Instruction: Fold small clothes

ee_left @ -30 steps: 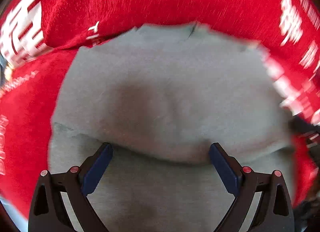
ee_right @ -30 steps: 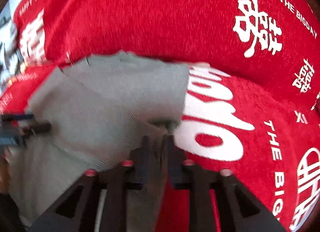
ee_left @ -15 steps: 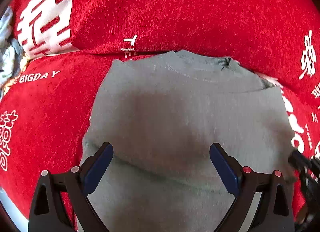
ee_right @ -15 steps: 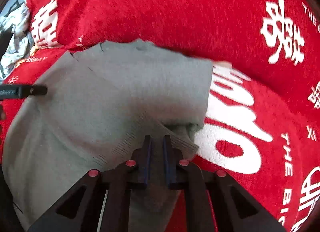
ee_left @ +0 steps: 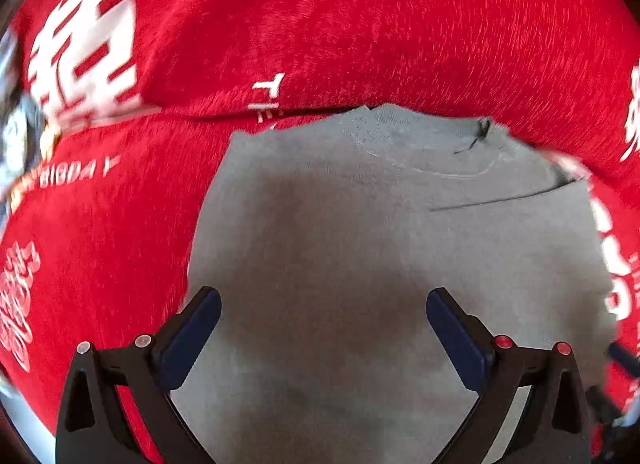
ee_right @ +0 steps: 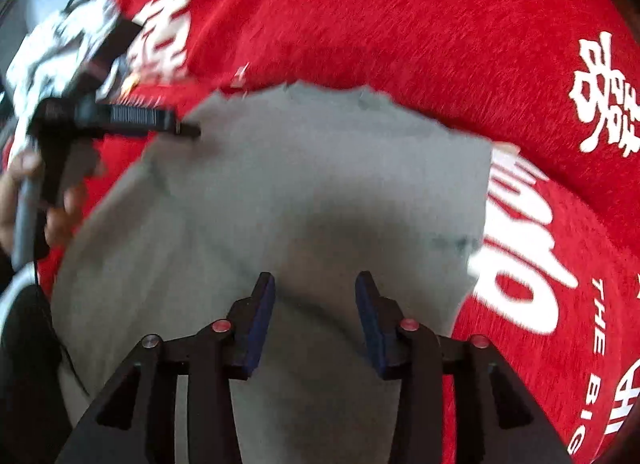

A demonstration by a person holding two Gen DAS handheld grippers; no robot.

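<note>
A small grey shirt (ee_left: 360, 232) lies flat on a red cloth with white lettering (ee_left: 320, 32), its collar at the far end and its sides folded in. My left gripper (ee_left: 323, 310) is open and empty above the shirt's near part. The shirt also shows in the right wrist view (ee_right: 320, 192). My right gripper (ee_right: 315, 296) is open and empty over the shirt near its right edge. The left gripper (ee_right: 120, 120) shows from the side at the shirt's left edge in the right wrist view.
The red cloth (ee_right: 400, 24) covers the whole surface around the shirt. A pile of white and dark clothes (ee_right: 68, 44) lies at the far left. The right gripper's tip (ee_left: 624, 356) shows at the right edge of the left wrist view.
My right gripper has let go of the shirt's folded edge and opened. The shirt now lies flat. My left gripper has pulled back a little and stayed open.
</note>
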